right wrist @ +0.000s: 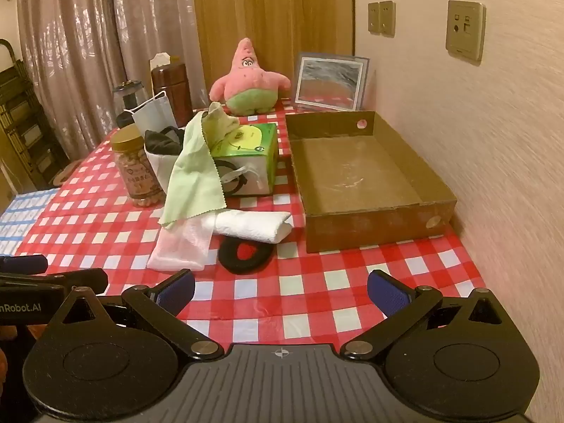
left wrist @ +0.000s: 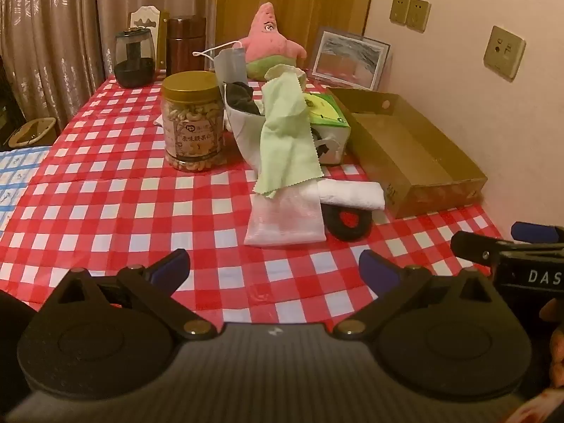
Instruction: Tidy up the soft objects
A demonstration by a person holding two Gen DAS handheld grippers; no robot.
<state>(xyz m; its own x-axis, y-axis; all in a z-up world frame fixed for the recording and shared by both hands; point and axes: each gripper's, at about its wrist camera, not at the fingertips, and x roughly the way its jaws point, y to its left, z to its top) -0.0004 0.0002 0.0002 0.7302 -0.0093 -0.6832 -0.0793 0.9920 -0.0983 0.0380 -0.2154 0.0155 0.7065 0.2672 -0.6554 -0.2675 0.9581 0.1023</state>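
A green cloth (right wrist: 192,172) hangs from the top of a tissue box (right wrist: 252,157), its lower edge lying over a thin white cloth (right wrist: 179,243) flat on the worktop (right wrist: 317,303). Just right of that lies a folded white towel (right wrist: 253,227), one end resting on a black ring (right wrist: 243,253).

Left of the tissue box a white holder (right wrist: 160,165) contains dark fabric, perhaps socks; the view is too dim to be sure. A blue mask (right wrist: 155,114) rises behind it. A nut jar (right wrist: 135,169) stands just left of the holder, close against the pile. A pink plush star (right wrist: 248,79) sits at the back beside a framed picture (right wrist: 331,83).

A cardboard tray (right wrist: 356,172) sits right of the pile by the wall.

The worktop wears a red-and-white check cover; curtains hang behind.

The left gripper (left wrist: 275,268) and right gripper (right wrist: 280,289) hover near the front edge, both spread wide and holding nothing.
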